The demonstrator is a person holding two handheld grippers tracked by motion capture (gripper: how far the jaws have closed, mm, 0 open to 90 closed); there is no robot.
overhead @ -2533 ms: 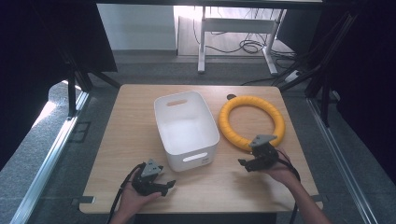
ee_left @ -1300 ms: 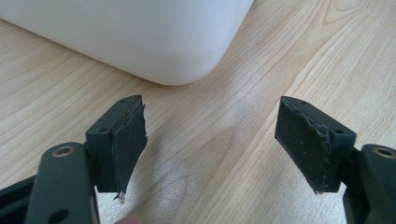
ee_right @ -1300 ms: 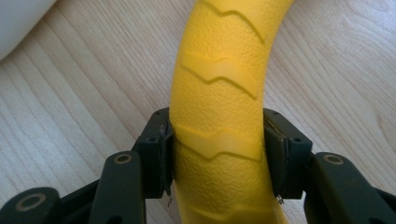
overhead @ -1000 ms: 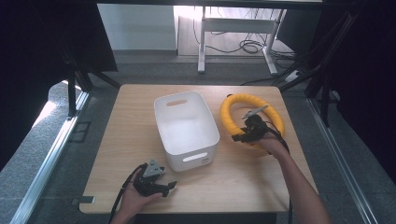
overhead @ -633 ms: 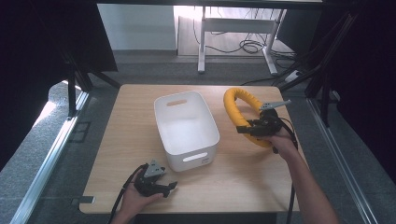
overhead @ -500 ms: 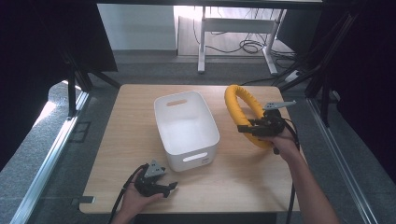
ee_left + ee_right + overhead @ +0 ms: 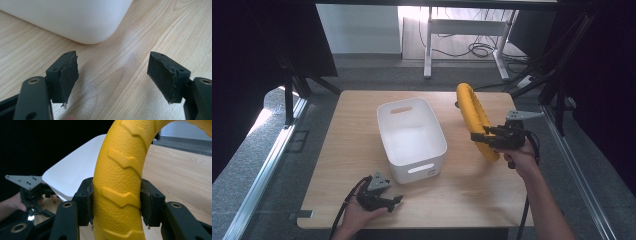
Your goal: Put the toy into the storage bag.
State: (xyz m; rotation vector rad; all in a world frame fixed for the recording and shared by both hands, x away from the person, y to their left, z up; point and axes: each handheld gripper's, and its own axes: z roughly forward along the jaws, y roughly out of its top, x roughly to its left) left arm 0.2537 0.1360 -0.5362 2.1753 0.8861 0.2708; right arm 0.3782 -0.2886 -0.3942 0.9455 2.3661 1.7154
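A thick yellow ring with a moulded tread (image 7: 473, 117) (image 7: 120, 180) stands tilted on edge above the right side of the table, lifted at its near side. My right gripper (image 7: 482, 138) (image 7: 116, 203) is shut on the ring, one pad on each flank. A white plastic bin (image 7: 412, 137) (image 7: 72, 17) sits at the table's middle, its hollow bare. My left gripper (image 7: 393, 201) (image 7: 113, 77) rests low at the front left near the bin's corner, jaws open with only bare wood between them.
The wooden table (image 7: 337, 145) has its front edge close to my left hand. Black frame legs and cables (image 7: 472, 50) lie on the floor beyond the far edge. A metal rail (image 7: 262, 170) runs along the left.
The right gripper went to the ring lying flat, took hold of it and raised its near side, so it now stands nearly on edge. The left gripper kept still.
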